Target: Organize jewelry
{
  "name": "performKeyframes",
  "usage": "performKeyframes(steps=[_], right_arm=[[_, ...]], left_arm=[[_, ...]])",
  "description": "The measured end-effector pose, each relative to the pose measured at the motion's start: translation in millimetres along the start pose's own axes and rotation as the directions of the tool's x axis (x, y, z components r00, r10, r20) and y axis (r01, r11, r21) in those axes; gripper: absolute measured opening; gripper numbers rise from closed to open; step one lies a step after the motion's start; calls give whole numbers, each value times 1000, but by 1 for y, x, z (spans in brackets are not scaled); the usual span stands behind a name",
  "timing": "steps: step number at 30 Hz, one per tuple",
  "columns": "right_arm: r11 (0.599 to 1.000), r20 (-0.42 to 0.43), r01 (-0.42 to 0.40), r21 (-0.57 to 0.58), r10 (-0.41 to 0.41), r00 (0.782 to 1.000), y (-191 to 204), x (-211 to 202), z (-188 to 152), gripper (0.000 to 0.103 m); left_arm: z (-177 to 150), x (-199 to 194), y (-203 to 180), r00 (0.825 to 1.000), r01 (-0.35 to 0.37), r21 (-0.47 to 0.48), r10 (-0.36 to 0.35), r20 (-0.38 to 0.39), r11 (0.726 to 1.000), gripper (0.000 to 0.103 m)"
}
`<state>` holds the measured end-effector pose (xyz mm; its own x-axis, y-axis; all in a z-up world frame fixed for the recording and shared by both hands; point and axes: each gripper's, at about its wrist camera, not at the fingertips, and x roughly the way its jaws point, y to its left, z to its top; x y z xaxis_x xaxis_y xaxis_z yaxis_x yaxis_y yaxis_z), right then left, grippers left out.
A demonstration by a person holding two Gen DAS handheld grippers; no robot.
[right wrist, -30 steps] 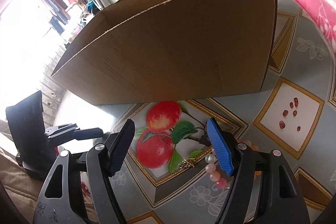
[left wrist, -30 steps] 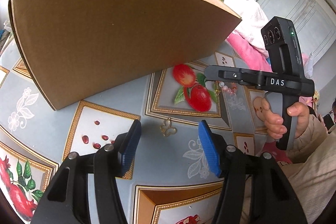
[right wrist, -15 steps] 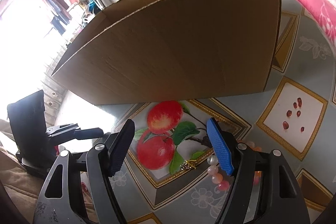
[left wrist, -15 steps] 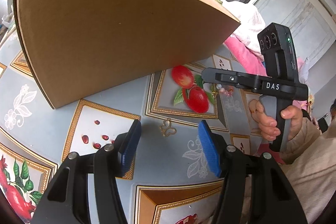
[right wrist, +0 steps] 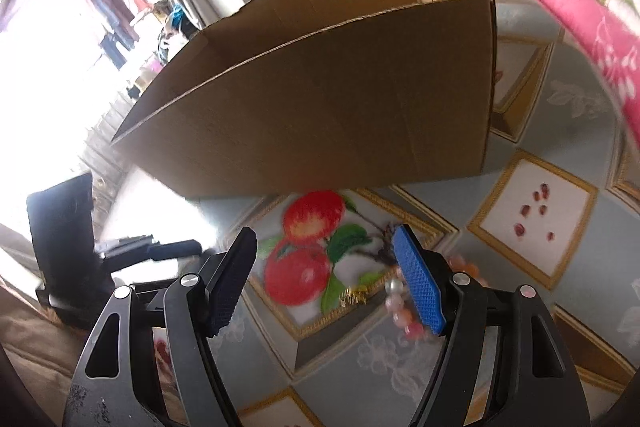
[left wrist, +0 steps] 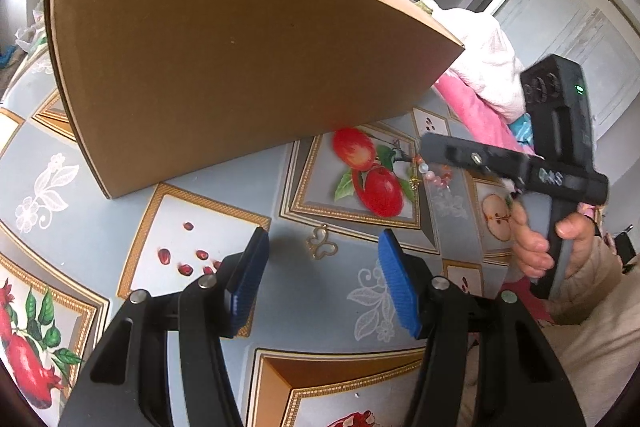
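Both grippers, left gripper point(left wrist: 322, 277) and right gripper point(right wrist: 326, 277), gape wide and empty; bead bracelet point(right wrist: 400, 301) likely light, limp, slippery, best pinched across its strand.

My left tongs point(left wrist: 322, 279) hang open over the bench point(left wrist: 248, 195), blue pads point(left wrist: 396, 283) well apart. Between them and a little farther lies a gold butterfly charm point(left wrist: 321, 247), flat on the patterned cloth, touching neither pad. Far and left stands a big open box point(left wrist: 224, 67), its brown wall filling much of my view. To the right my other hand point(left wrist: 548, 239) grips the right tongs point(left wrist: 436, 151), which reach toward a bead bracelet point(left wrist: 434, 177) lying by the printed apples point(left wrist: 370, 171); their tip is blurred and I cannot tell its state. Pink cloth point(left wrist: 476, 107) is heaped far right.
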<state>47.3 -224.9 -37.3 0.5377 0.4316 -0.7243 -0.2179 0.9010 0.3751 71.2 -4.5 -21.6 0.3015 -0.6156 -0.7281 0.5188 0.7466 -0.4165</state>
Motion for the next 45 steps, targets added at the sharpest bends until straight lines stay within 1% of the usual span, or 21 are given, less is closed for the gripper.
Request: performKeyframes(steps=[3,8,12,14,16,17,22,23,24,25,27,28,30,32,36,39,43,45], right_arm=[[999,-20,31,-34,-31,999,6,-3,-14,68],[996,-6,75,-55,-76,997,10,-7,-25,68],[996,5,48,-69,-48,999,17,-10,-31,63],[996,-8,53,-76,-54,998,17,-7,-34,58],[993,-29,87,-77,-90,996,12,-1,-34,47],[991,-31,106,-82,-109,994,10,2,-35,45],[977,1,168,-128,-170,985,6,3,-34,33],[972,7,184,-144,-185,983,5,4,-34,31],[968,11,198,-157,-198,980,5,4,-34,27],[957,19,224,-185,-224,974,8,6,-35,24],[933,31,266,-240,-267,963,17,10,-37,21],[921,39,281,-269,-281,959,22,11,-39,18],[919,41,278,-280,-278,960,25,13,-41,13],[910,49,287,-299,-286,957,35,17,-45,11],[914,45,276,-296,-275,960,36,18,-46,4],[925,44,263,-275,-261,964,36,17,-45,3],[939,40,242,-243,-240,970,29,10,-40,2],[939,42,243,-242,-240,970,28,10,-39,2]], left_arm=[[-2,0,-4,999,-33,-4,33,11,999,55],[-5,0,-4,998,-60,-7,60,32,998,55],[-7,2,-8,995,-91,7,91,42,996,55],[-7,2,-9,994,-105,14,104,42,994,55],[-8,2,-11,992,-117,18,117,42,993,55],[-8,2,-11,992,-122,20,121,42,992,55],[-9,4,-13,990,-134,29,132,44,991,55],[-9,3,-13,990,-135,30,134,45,990,55],[-9,3,-13,990,-136,30,135,45,990,55],[-9,3,-13,990,-137,31,136,46,990,55],[-9,3,-13,989,-139,32,138,47,990,55],[-9,3,-13,989,-141,33,139,47,989,55],[-10,3,-14,988,-145,38,144,48,989,55],[-10,3,-15,988,-151,45,149,49,988,55],[-11,4,-17,985,-165,62,162,52,984,55],[-12,5,-19,983,-178,77,174,56,981,55],[-12,7,-23,971,-235,107,229,66,966,55],[-11,8,-23,969,-243,105,236,69,964,55]])
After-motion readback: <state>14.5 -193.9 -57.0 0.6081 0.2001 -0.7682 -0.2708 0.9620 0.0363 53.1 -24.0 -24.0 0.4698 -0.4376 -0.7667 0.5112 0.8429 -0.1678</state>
